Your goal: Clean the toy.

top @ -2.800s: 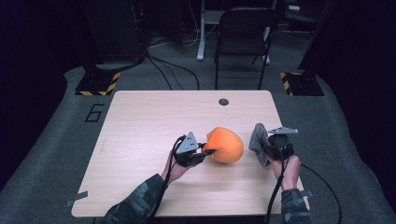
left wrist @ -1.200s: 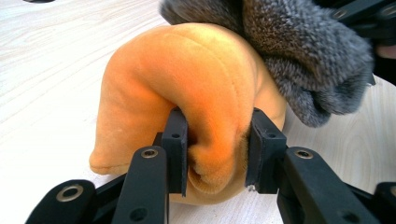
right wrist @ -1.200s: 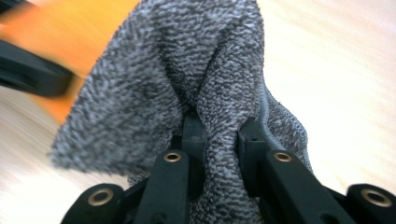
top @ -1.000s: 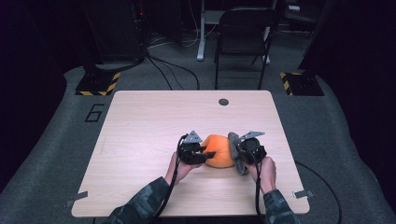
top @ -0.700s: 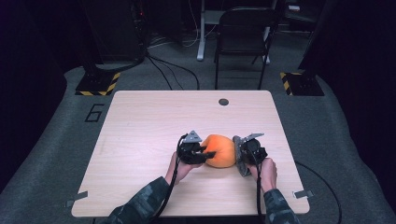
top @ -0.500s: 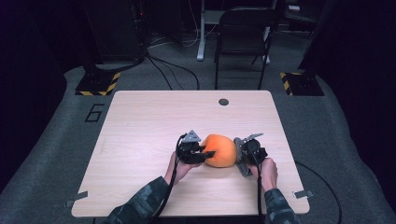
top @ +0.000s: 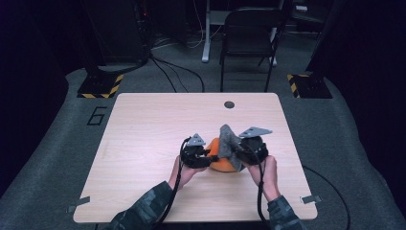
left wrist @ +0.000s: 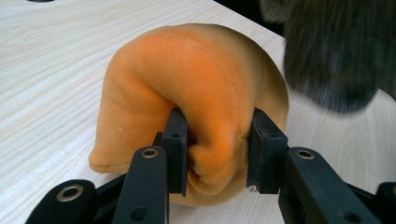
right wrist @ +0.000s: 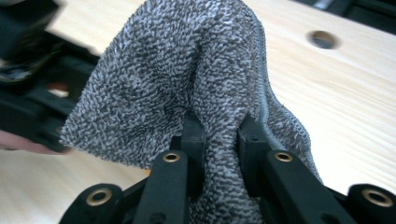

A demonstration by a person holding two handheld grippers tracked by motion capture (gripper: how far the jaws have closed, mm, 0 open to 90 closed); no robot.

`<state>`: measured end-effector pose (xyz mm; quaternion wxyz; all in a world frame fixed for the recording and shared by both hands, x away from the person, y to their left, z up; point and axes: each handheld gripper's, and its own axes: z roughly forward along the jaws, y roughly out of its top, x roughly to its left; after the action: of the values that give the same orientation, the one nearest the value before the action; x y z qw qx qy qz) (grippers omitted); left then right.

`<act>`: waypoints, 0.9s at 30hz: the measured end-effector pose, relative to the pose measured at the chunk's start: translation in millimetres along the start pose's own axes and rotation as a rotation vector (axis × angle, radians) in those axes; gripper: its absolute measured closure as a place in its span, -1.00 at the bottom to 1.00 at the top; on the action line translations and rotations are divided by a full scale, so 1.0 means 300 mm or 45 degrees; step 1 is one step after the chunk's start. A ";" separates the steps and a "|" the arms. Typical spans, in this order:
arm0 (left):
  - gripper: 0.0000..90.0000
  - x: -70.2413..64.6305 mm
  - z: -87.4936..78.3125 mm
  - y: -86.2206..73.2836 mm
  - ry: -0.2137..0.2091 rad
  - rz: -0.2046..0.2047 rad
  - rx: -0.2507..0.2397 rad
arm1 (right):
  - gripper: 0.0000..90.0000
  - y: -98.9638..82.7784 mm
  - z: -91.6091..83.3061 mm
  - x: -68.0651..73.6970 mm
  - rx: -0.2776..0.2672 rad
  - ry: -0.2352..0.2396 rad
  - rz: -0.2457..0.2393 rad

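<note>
An orange plush cloth (left wrist: 187,88) lies bunched on the wooden table (top: 143,129), near its front middle. My left gripper (left wrist: 215,154) is shut on a fold of it, both pads pressing into the fabric. In the high view this orange cloth (top: 221,163) peeks out between the left gripper (top: 207,154) and the right gripper (top: 234,149). My right gripper (right wrist: 219,135) is shut on a grey terry cloth (right wrist: 177,70), which stands up from the jaws. That grey cloth (top: 229,139) is raised above the orange one and hangs over its right side.
A round hole (top: 229,104) sits in the table's far edge. A black chair (top: 251,33) stands behind the table, with cables on the floor. Yellow-black striped bases (top: 100,86) flank the far corners. Bare tabletop stretches to the left and far side.
The right gripper has risen with the grey cloth, lifting it up over the orange cloth. The left gripper has stayed put on the orange cloth.
</note>
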<state>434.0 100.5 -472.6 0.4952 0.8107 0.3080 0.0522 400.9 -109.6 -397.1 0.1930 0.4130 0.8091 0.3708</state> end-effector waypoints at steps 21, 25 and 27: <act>0.42 0.005 0.008 -0.008 0.004 0.011 0.009 | 0.70 -0.076 0.073 -0.040 0.145 -0.105 -0.024; 0.42 0.006 0.008 -0.008 0.003 0.010 0.007 | 0.70 -0.097 0.074 -0.082 0.185 -0.135 0.012; 0.42 0.007 0.008 -0.008 0.002 0.009 0.005 | 0.70 -0.113 0.083 -0.107 0.206 -0.145 0.036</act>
<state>435.4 100.5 -476.3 0.4931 0.8128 0.3055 0.0539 417.3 -137.6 -438.8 0.1996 0.4590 0.8182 0.2827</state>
